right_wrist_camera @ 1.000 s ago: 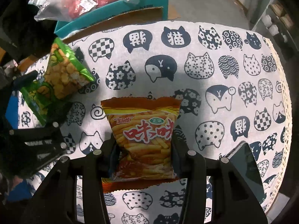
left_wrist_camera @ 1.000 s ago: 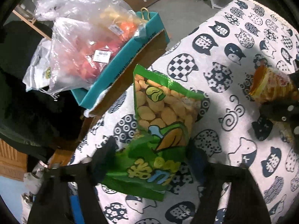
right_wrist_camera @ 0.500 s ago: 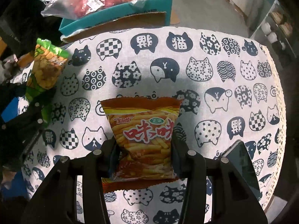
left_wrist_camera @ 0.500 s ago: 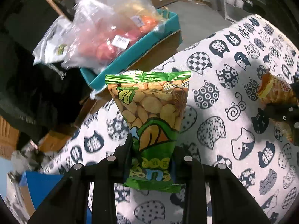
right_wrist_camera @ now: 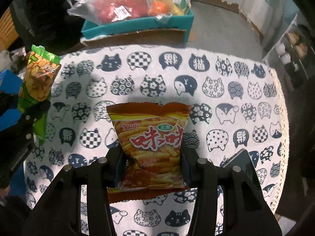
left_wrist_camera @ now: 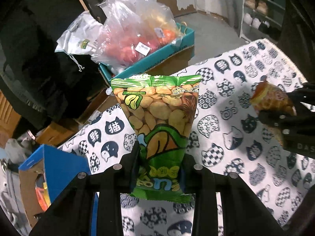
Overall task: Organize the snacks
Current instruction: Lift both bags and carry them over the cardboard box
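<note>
The left gripper (left_wrist_camera: 160, 157) has its fingers clenched on the lower half of the green packet (left_wrist_camera: 157, 122), which stands upright between them, long axis running straight away from the fingers, sealed top edge up and clear of the worktop (left_wrist_camera: 226, 143). The right gripper (right_wrist_camera: 151, 157) grips the orange packet (right_wrist_camera: 151, 143) the same way: pinched by its lower sides, held upright, top seam free above the cat-print cloth. Both packets hang in the air, well apart from each other, green on the left side of the worktop, orange nearer the middle. What the coming move turns on is where each packet lies relative to a container. A blue box (left_wrist_camera: 57, 167) sits just off the worktop's left edge, below and to the left of the green packet, so the left gripper is plainly the nearer one to it. Whether that box is the intended place I can only guess; its inside is mostly hidden. The teal box (right_wrist_camera: 137, 25) with bagged fruit lies beyond the far edge, ahead of both.
</note>
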Available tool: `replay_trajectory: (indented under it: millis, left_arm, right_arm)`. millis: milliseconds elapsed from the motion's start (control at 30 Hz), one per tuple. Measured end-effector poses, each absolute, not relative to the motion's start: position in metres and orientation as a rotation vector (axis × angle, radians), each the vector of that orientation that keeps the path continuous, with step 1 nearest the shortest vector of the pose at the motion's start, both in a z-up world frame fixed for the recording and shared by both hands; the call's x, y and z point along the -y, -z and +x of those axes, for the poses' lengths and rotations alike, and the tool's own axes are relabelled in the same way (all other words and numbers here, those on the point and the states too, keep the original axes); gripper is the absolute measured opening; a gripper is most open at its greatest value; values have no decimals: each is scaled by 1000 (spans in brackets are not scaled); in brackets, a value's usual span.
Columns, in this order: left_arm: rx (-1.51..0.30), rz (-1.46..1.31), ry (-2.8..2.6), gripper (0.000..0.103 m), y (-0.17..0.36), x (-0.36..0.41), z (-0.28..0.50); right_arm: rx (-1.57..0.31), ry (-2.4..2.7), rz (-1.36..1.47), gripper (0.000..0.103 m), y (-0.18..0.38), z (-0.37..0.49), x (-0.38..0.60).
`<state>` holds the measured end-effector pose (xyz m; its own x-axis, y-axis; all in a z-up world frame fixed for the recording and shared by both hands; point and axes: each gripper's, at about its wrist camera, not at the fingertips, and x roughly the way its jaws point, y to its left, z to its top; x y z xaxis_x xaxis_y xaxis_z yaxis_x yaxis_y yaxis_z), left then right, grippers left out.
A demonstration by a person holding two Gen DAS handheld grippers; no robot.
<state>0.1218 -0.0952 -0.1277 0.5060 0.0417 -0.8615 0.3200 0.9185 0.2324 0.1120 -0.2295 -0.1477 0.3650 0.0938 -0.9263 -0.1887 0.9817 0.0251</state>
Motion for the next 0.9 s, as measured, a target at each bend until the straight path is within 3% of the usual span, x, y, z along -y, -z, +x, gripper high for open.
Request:
replay_trajectory:
  millis: [900]
  left_arm:
    - [-967,194,38,33,47,9,39]
  right_arm:
    - [-1007,-379,-201,46,65,54,148]
